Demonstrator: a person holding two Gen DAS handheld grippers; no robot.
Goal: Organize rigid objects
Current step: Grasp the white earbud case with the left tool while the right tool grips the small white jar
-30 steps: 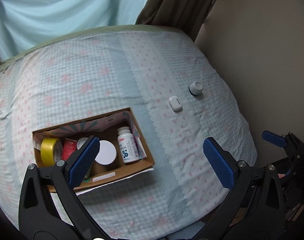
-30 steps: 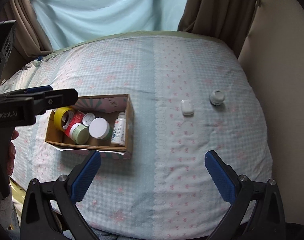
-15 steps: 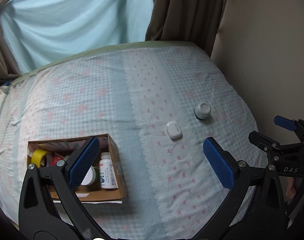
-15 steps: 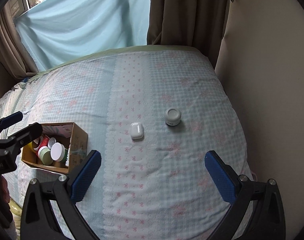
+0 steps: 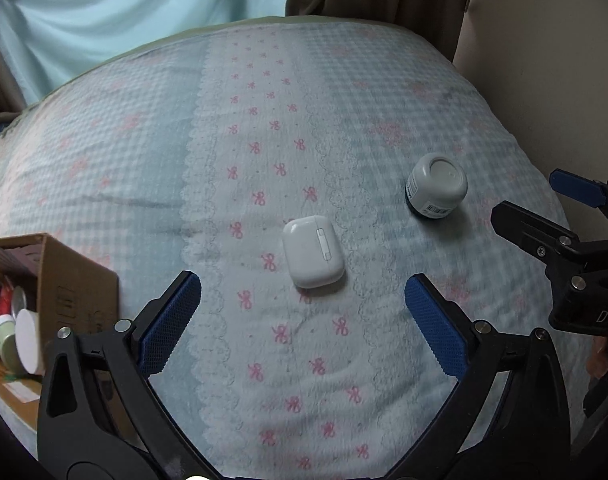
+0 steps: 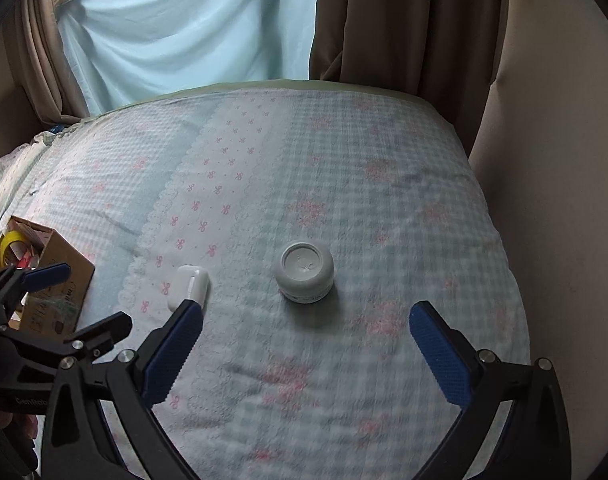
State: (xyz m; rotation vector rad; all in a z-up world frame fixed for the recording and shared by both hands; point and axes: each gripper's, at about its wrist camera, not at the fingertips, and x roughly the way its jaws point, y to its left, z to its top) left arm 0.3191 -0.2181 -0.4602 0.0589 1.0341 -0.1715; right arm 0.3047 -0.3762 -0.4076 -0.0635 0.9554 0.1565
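A white earbud case (image 5: 312, 251) lies on the bed just ahead of my open, empty left gripper (image 5: 302, 300); it also shows in the right wrist view (image 6: 188, 287). A small white jar (image 6: 304, 272) stands upright just ahead of my open, empty right gripper (image 6: 305, 336); it is at the right in the left wrist view (image 5: 436, 190). A cardboard box (image 5: 70, 292) with tape, bottles and jars inside sits at the left edge; it also shows in the right wrist view (image 6: 62, 276).
The bed has a blue checked cover with pink bows (image 5: 264, 140). A beige wall (image 6: 543, 140) runs along its right side. Brown curtains (image 6: 403, 20) and a light blue sheet (image 6: 184, 28) hang behind the bed.
Both grippers have moved right and closer to the bed, away from the box. The earbud case and jar now sit centred in front of the open jaws.
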